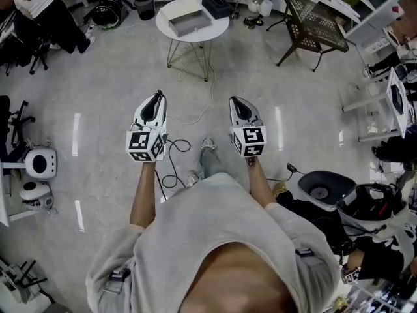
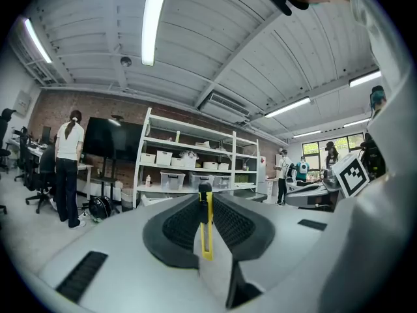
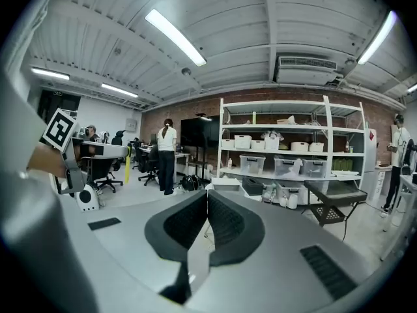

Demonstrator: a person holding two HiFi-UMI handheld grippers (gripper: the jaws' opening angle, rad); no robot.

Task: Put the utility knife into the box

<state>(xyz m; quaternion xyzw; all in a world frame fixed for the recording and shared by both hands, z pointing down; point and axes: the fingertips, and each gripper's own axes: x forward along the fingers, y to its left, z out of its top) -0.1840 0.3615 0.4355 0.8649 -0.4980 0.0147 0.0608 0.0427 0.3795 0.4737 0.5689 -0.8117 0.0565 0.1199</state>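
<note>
A yellow utility knife [image 2: 206,227] stands upright between the jaws of my left gripper [image 2: 204,191], which is shut on it. In the head view the left gripper [image 1: 158,95] and the right gripper [image 1: 234,100] are held side by side above the floor, both aimed at a round white table [image 1: 215,30]. On that table lie a grey open box [image 1: 190,23] and a black case [image 1: 217,5], well ahead of both grippers. My right gripper [image 3: 207,193] is shut with nothing between its jaws. The knife [image 3: 128,154] also shows at the left of the right gripper view.
A black mesh chair [image 1: 315,25] stands right of the table. Cables [image 1: 174,155] trail over the floor below the grippers. White devices [image 1: 39,163] sit at the left and black gear [image 1: 326,189] at the right. White shelves [image 3: 293,142] line the brick wall, and people stand at desks.
</note>
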